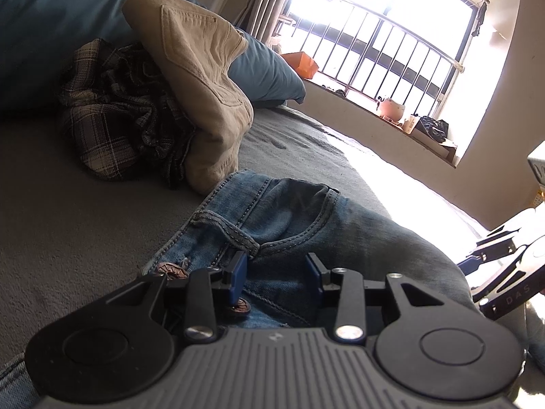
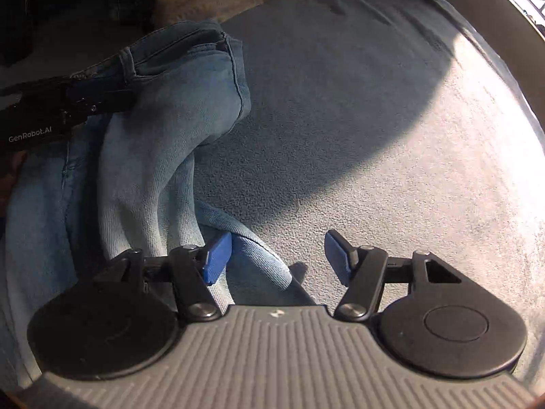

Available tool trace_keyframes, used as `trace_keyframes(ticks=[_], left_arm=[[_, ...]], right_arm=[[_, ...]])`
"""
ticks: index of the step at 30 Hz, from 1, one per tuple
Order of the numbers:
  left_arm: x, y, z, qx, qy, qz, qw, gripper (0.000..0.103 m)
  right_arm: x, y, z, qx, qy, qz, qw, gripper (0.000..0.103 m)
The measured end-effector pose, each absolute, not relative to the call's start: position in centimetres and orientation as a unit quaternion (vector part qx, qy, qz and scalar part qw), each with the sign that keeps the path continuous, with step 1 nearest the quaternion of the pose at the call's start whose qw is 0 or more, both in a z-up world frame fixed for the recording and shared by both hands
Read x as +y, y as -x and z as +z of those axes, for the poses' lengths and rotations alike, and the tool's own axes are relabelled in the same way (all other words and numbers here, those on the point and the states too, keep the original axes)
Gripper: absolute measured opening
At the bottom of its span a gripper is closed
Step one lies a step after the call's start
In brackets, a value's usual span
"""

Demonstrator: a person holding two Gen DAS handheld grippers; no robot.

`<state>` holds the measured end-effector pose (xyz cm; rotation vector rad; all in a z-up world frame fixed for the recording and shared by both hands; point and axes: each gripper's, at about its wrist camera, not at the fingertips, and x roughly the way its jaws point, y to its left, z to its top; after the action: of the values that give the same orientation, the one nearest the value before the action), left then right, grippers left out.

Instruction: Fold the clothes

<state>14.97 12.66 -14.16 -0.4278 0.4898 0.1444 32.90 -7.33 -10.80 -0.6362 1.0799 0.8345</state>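
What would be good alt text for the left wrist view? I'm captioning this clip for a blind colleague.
The left gripper hangs open over the waistband of blue denim jeans lying on a grey bedspread. Behind them lie folded beige trousers and a crumpled plaid shirt, with blue pillows and a bright barred window beyond.

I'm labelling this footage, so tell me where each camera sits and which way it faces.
Left wrist: on the left tongs, low over the jeans waistband, facing the window, khaki trousers and plaid garment; the right tongs show at the right edge.
Right wrist: on the right tongs, looking down at a jeans leg on the grey blanket; the left tongs show at left.
Shared: jeans, blanket.
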Motion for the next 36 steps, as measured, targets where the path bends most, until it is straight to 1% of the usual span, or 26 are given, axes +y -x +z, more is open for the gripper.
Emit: trace_keyframes(ticks=[3, 4, 5, 6, 7, 8, 11, 17, 19, 21, 22, 23, 24, 27, 31, 36], left_arm=[[12.6, -15.1, -14.2, 0.24, 0.208, 0.072, 0.946, 0.039], [12.6, -15.1, -14.2, 0.24, 0.207, 0.072, 0.946, 0.039], [12.6, -15.1, -14.2, 0.24, 0.207, 0.072, 0.946, 0.039], [12.6, -15.1, -14.2, 0.24, 0.207, 0.072, 0.946, 0.039], [12.6, -15.1, -14.2, 0.24, 0.207, 0.072, 0.946, 0.039], [12.7, -15.1, -14.2, 0.24, 0.207, 0.072, 0.946, 0.039], [12.7, -15.1, -14.3, 0.239, 0.207, 0.072, 0.946, 0.039], [12.6, -15.1, -14.3, 0.241, 0.204, 0.074, 0.946, 0.038], [12.6, -15.1, -14.2, 0.241, 0.203, 0.074, 0.946, 0.038], [12.6, -15.1, -14.2, 0.242, 0.202, 0.074, 0.946, 0.038], [12.6, -15.1, -14.2, 0.242, 0.203, 0.074, 0.946, 0.038], [12.6, -15.1, -14.2, 0.242, 0.203, 0.074, 0.946, 0.038], [12.7, -15.1, -14.2, 0.242, 0.204, 0.074, 0.946, 0.038], [12.6, -15.1, -14.2, 0.243, 0.203, 0.075, 0.946, 0.038], [12.5, -14.9, -14.2, 0.243, 0.2, 0.076, 0.946, 0.038], [12.6, -14.8, -14.1, 0.242, 0.203, 0.074, 0.946, 0.038]], right_arm=[[-7.6, -32.8, -11.6, 0.5, 0.253, 0.383, 0.734, 0.06], [-7.8, -32.5, -11.6, 0.5, 0.244, 0.38, 0.739, 0.055], [-8.0, -32.3, -11.6, 0.499, 0.236, 0.377, 0.744, 0.042], [-8.1, -31.6, -11.5, 0.495, 0.234, 0.376, 0.747, 0.034], [-8.2, -30.6, -11.1, 0.487, 0.241, 0.377, 0.75, 0.014], [-8.1, -29.5, -10.6, 0.475, 0.25, 0.377, 0.755, 0.005], [-8.7, -27.8, -8.9, 0.428, 0.26, 0.343, 0.794, 0.004], [-12.4, -27.1, -5.4, 0.34, 0.223, 0.204, 0.891, 0.004], [-13.5, -27.3, -5.0, 0.322, 0.211, 0.16, 0.909, 0.006], [-13.7, -28.5, -7.2, 0.353, 0.232, 0.144, 0.895, 0.012], [-13.6, -29.0, -8.1, 0.37, 0.239, 0.137, 0.887, 0.022], [-13.5, -29.6, -8.9, 0.388, 0.241, 0.129, 0.88, 0.028], [-13.6, -30.0, -9.0, 0.395, 0.232, 0.124, 0.88, 0.03], [-14.6, -30.0, -6.7, 0.366, 0.17, 0.13, 0.906, 0.038], [-14.1, -30.0, -3.7, 0.326, 0.12, 0.201, 0.916, 0.053], [-10.3, -32.9, -4.8, 0.373, 0.081, 0.267, 0.885, 0.054]])
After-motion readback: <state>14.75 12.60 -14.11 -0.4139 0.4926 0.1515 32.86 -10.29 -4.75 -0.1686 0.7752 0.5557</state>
